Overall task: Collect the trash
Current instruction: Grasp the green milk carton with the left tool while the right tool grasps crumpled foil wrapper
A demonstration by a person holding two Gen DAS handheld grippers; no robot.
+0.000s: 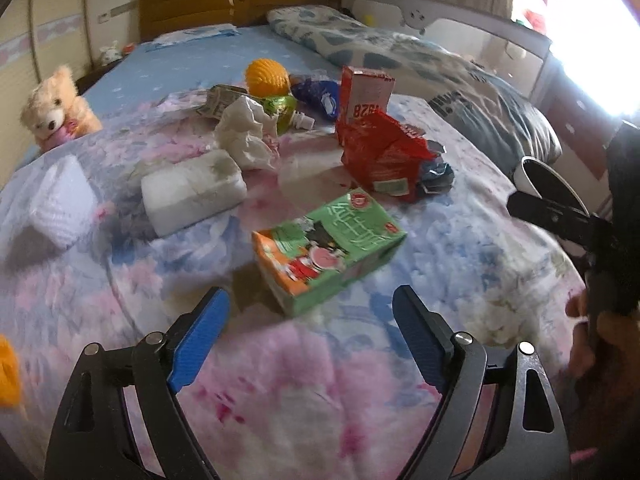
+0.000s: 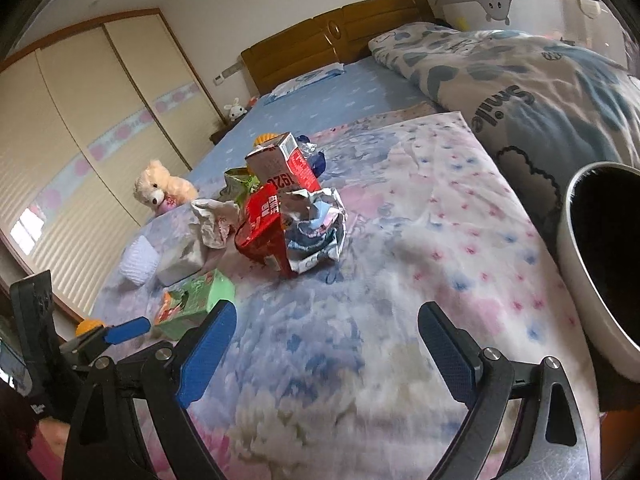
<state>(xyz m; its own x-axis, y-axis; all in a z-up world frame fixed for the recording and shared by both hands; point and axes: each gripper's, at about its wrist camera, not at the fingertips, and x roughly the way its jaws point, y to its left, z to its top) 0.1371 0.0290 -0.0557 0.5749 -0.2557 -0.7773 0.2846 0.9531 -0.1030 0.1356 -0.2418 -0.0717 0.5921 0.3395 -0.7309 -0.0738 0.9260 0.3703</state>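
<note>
Two spread claws above a bed strewn with trash.

Left claw spread wide, pinching nothing, just short of a green and orange carton lying flat on the floral bedspread. Right claw likewise spread and empty, over bare bedspread, with the trash pile farther off. In that pile: a red crumpled wrapper, behind it an upright red and white box, a crumpled white paper, a white wrapped pack to the left, an orange ball at the far side. Silvery crumpled foil pressed against the red wrapper, seen from the right wrist. At the far right edge, a white bin with dark inside. Far left, a teddy bear on the blue sheet. No telling the contents of the bin.
</note>
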